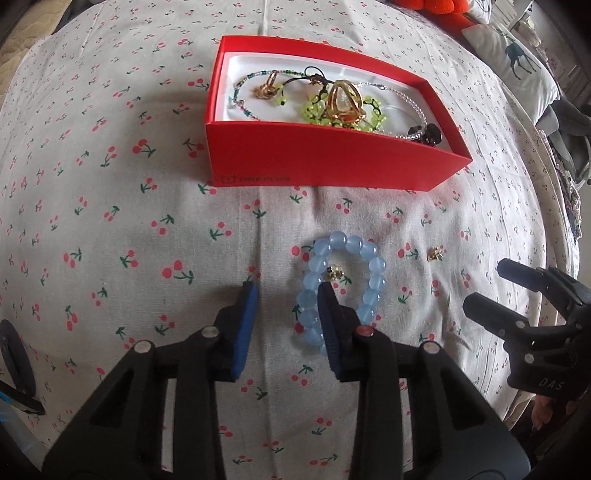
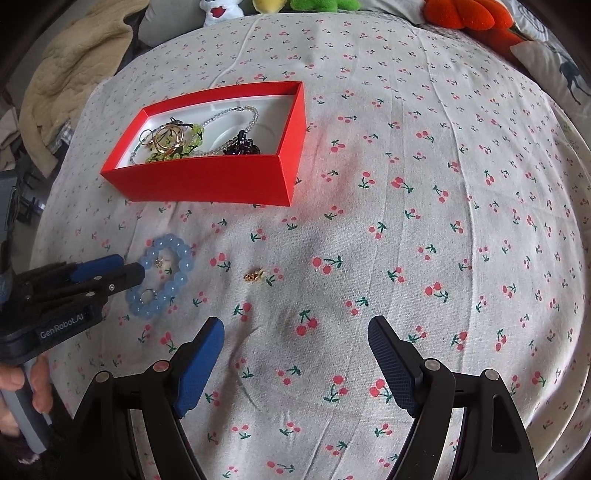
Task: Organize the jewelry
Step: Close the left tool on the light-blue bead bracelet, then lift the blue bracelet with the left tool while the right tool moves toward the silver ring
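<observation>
A pale blue bead bracelet (image 1: 343, 240) (image 2: 186, 264) lies on the cherry-print sheet in front of the red box (image 1: 317, 166) (image 2: 207, 181), which holds several necklaces, rings and beads. A tiny gold earring (image 1: 335, 273) (image 2: 159, 263) sits inside the bracelet's loop. My left gripper (image 1: 286, 291) (image 2: 129, 269) points down at the bracelet's left side; one finger stands inside the loop, the other outside and clear of the beads, so it is open. Another gold earring (image 1: 434, 254) (image 2: 255, 275) lies to the right. My right gripper (image 2: 295, 325) (image 1: 485, 282) hangs wide open just short of it, holding nothing.
Plush toys (image 2: 465, 14) line the bed's far edge, and a deer-print pillow (image 1: 517, 59) lies at the far right. A beige blanket (image 2: 74, 62) is bunched at the far left. A person's hand (image 2: 37, 384) grips the left gripper's handle.
</observation>
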Demonstrator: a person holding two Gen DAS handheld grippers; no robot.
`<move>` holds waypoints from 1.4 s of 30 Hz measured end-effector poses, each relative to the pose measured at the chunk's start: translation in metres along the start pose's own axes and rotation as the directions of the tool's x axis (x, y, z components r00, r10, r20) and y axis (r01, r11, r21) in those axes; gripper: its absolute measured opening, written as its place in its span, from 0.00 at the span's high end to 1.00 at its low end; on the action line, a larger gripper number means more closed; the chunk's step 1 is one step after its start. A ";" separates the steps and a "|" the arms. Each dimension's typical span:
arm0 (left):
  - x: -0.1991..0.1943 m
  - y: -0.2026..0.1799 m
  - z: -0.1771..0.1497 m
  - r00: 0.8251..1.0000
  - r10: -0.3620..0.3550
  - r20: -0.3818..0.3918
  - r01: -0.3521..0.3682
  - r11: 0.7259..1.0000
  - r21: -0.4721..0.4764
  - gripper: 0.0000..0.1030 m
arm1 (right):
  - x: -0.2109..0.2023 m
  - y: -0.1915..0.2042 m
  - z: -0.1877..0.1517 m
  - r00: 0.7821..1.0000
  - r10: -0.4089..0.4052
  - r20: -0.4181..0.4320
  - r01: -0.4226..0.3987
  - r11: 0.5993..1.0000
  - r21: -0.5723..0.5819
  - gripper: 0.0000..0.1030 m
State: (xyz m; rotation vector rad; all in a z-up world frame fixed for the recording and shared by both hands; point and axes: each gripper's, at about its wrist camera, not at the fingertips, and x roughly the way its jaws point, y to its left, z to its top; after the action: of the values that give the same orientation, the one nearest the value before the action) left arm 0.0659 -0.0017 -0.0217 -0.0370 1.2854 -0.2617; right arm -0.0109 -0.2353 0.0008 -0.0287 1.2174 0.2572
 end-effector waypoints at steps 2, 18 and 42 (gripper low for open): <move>0.002 -0.002 0.001 1.000 -0.009 0.000 0.009 1.000 0.000 0.70 | 0.001 0.000 -0.001 1.000 0.004 -0.005 -0.004 1.000 0.003 0.21; -0.034 -0.017 -0.005 0.989 -0.091 0.117 0.087 0.996 0.038 0.87 | 0.009 0.020 0.004 0.999 0.037 -0.014 -0.038 0.999 -0.004 0.21; -0.077 0.026 -0.022 0.975 -0.047 0.218 0.050 0.999 -0.008 0.87 | 0.036 0.091 -0.010 1.000 0.002 -0.015 -0.005 0.979 -0.205 0.21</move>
State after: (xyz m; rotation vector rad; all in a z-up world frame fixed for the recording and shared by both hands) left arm 0.0299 0.0430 0.0403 -0.1057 1.0685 -0.2827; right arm -0.0279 -0.1420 -0.0257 -0.2083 1.2015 0.3855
